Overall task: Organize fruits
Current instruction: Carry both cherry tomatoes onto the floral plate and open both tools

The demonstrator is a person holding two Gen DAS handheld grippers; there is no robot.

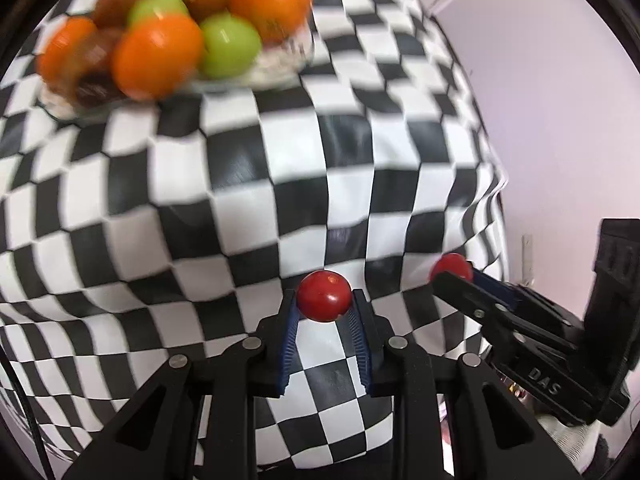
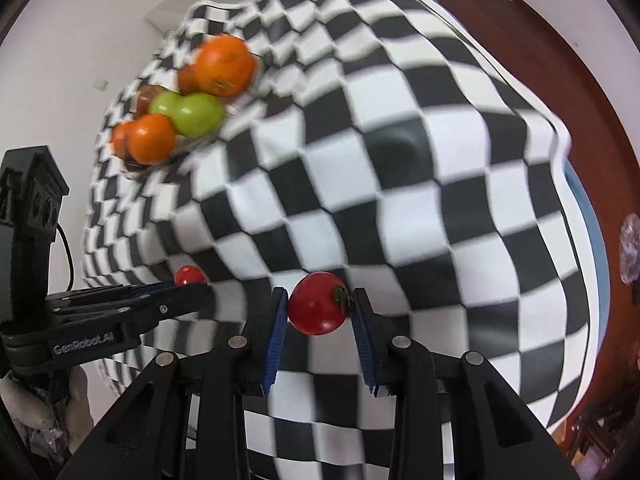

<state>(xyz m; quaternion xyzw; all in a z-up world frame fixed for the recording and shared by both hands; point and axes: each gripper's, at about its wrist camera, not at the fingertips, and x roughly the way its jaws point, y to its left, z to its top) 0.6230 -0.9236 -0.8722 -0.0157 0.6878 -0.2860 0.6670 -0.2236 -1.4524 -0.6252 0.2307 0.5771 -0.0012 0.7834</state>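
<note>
My left gripper is shut on a small red tomato, held above the checkered cloth. In the same view the right gripper comes in from the right, shut on a second red tomato. The right wrist view shows my right gripper clamped on that larger red tomato, its green stem facing right. There the left gripper reaches in from the left with its small tomato. A glass dish of oranges, green fruits and brown fruits sits at the far left of the table.
A black-and-white checkered cloth covers the table and hangs over its edges. White wall lies beyond the table's right side in the left wrist view. Reddish-brown floor shows past the far edge in the right wrist view.
</note>
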